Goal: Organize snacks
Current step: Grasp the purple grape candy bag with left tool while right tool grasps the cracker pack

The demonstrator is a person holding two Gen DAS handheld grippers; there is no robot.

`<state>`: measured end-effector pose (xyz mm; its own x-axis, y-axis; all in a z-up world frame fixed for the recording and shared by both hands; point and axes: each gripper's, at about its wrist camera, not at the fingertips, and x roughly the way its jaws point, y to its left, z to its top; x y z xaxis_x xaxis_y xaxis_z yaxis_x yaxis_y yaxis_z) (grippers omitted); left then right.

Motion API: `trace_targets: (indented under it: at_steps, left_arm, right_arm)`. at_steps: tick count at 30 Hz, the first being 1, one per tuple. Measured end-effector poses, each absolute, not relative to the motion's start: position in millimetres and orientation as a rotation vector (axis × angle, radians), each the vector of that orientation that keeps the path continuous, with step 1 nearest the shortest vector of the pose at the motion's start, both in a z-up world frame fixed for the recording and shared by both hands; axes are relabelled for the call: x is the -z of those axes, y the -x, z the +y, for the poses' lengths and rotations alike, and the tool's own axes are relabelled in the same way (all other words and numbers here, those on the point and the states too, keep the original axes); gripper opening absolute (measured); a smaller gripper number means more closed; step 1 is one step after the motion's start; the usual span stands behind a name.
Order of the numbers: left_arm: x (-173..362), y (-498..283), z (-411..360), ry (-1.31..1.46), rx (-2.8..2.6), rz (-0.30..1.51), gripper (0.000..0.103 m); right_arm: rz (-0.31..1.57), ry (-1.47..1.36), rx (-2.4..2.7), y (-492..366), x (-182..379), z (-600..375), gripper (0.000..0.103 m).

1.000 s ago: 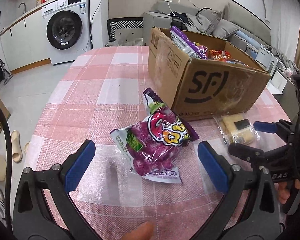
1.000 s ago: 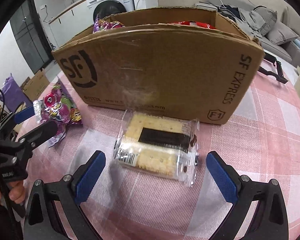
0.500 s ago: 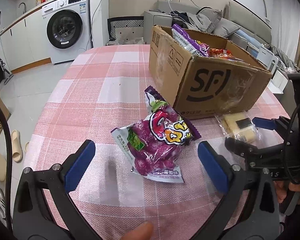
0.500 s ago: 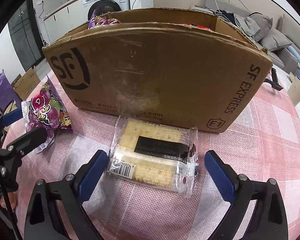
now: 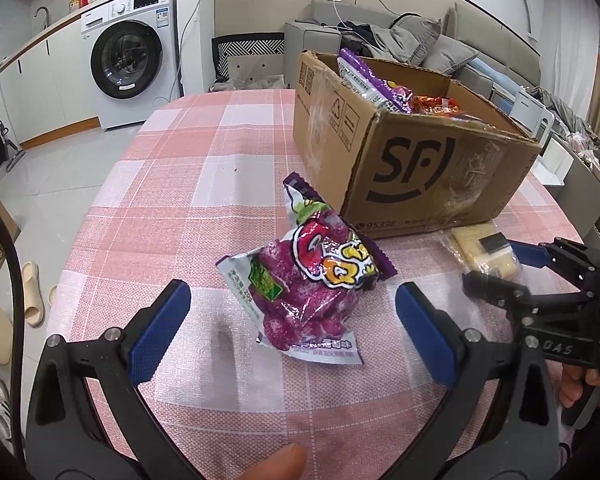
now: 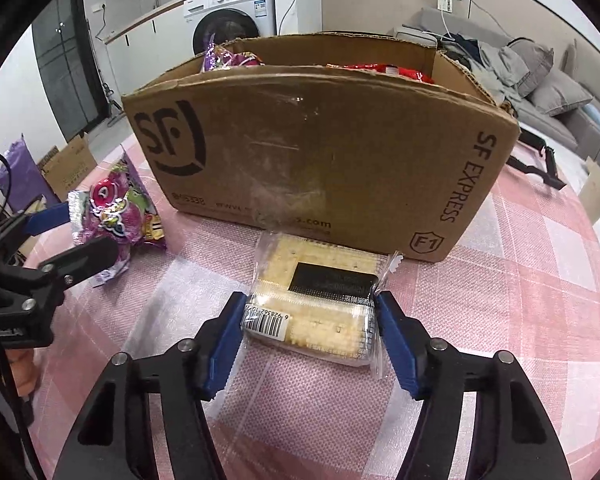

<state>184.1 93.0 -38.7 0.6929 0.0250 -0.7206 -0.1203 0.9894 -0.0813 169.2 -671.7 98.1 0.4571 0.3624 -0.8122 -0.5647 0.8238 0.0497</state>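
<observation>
Right gripper [image 6: 309,320] just been closing, blue pads pinching the clear-wrapped pack of pale crackers [image 6: 319,304], lying just in front of the brown cardboard shipping box [image 6: 319,148]. Left gripper [image 5: 292,316] wide apart, hovering over the purple foil candy bag [image 5: 311,276], not gripping. Several bright packets already in the box; two left outside, by the look of it. Pink-and-white checked tablecloth [image 5: 188,184] underneath. White washing machine [image 5: 128,52] and grey sofa [image 5: 439,44] beyond.

Right gripper [image 6: 309,320] fingers just closed onto cracker pack [image 6: 319,300].
</observation>
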Motion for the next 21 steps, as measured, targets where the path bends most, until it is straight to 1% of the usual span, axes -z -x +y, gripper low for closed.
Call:
trace_targets:
  at_steps: [6, 16, 18, 20, 21]
  left_arm:
    - [38.1, -183.5, 90.3, 0.116, -0.071, 0.805, 0.102]
    - [44.7, -202.5, 79.0, 0.017, -0.105, 0.849, 0.101]
    - [45.1, -206.3, 78.5, 0.018, -0.089, 0.857, 0.095]
    - [46.9, -211.2, 76.8, 0.021, -0.057, 0.884, 0.070]
    - [47.6, -212.7, 76.6, 0.033, -0.036, 0.892, 0.062]
  right_arm:
    - [0.913, 0.186, -0.636, -154.9, -118.3, -694.2, 0.065]
    - [0.913, 0.171, -0.643, -135.3, -118.6, -724.0, 0.065]
    - [0.911, 0.162, -0.642, -136.7, -118.2, -731.6, 0.065]
    - [0.908, 0.140, -0.644, -137.0, -118.4, -736.7, 0.065]
    - [0.909, 0.128, -0.646, -137.3, -119.0, -739.0, 0.065]
